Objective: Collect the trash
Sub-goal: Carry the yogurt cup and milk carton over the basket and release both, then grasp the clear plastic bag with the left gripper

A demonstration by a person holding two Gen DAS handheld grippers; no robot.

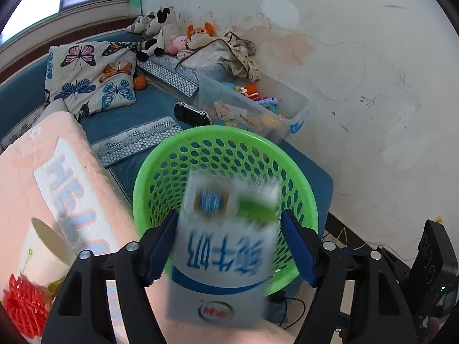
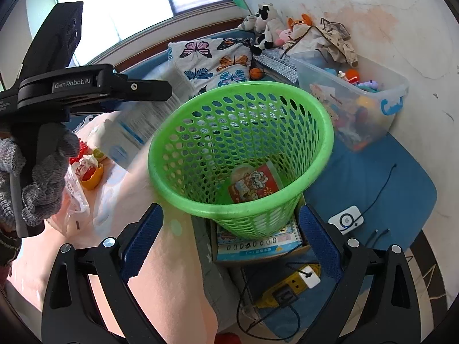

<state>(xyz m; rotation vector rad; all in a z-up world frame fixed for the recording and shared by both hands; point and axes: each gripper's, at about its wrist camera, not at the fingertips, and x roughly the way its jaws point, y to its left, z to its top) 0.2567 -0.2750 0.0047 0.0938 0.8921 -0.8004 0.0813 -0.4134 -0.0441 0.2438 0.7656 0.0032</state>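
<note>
A white and blue milk carton (image 1: pixel 223 246) shows as a blur between the blue pads of my left gripper (image 1: pixel 229 215), just over the near rim of the green mesh basket (image 1: pixel 229 154). A gap shows beside the right pad, so the jaws stand open around the carton. From the right wrist view, the left gripper (image 2: pixel 160 91) and carton (image 2: pixel 134 132) hang at the basket's (image 2: pixel 241 143) left rim. A red printed packet (image 2: pixel 252 183) lies inside the basket. My right gripper (image 2: pixel 231 209) stands open in front of the basket's base, touching nothing.
A paper cup (image 1: pixel 43 252) and red mesh (image 1: pixel 23 306) lie on the pink blanket (image 1: pixel 57 177). Crumpled wrappers (image 2: pixel 89 172) sit left of the basket. A clear toy bin (image 2: pixel 358 106) stands behind it. A power strip (image 2: pixel 289 286) and cables lie below.
</note>
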